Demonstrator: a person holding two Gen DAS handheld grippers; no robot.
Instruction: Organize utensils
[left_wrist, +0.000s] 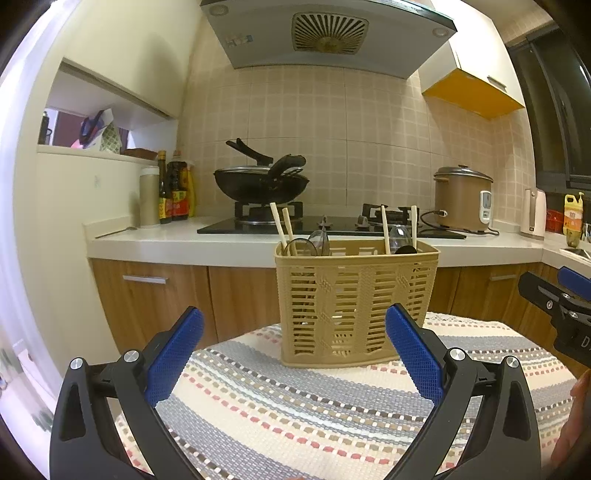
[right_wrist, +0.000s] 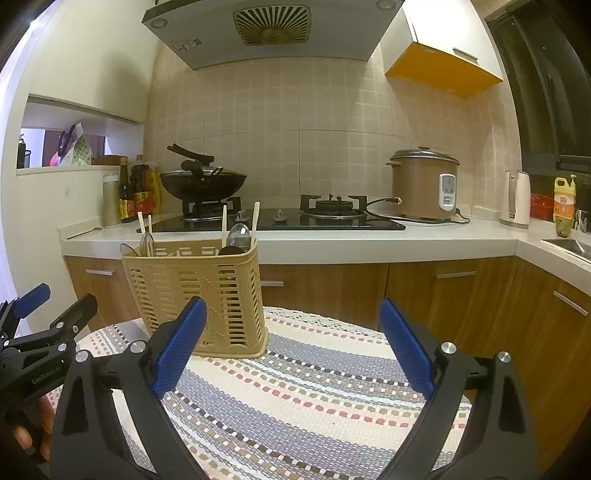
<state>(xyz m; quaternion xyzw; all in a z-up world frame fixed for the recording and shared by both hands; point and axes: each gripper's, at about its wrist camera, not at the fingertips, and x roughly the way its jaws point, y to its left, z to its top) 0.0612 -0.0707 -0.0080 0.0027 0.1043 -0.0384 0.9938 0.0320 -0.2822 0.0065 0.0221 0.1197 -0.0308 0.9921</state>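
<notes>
- A white kitchen counter (left_wrist: 229, 242) runs across the middle of both views, with a black gas hob (right_wrist: 280, 219) set into it and wooden cabinet doors (right_wrist: 443, 291) below.
- A grey range hood (left_wrist: 325, 33) fills the top centre of the frame.
- A table under a striped woven cloth (left_wrist: 295, 398) takes up the lower half of each view.
- A tan slotted utensil basket (left_wrist: 354, 306) stands upright on the cloth, centre in the left wrist view, left of centre in the right wrist view.
- A black wok (left_wrist: 260, 184) sits on the left burner; a brown rice cooker (right_wrist: 424, 184) stands on the right of the counter.
- The left gripper (left_wrist: 295, 350) hangs low in front of the basket, blue pads wide apart, holding nothing.
- The right gripper (right_wrist: 293, 347) hovers over bare cloth to the right of the basket, fingers likewise spread and empty.
- Wooden chopsticks (left_wrist: 280, 229) and spoons (right_wrist: 238, 236) poke up from the basket.
</notes>
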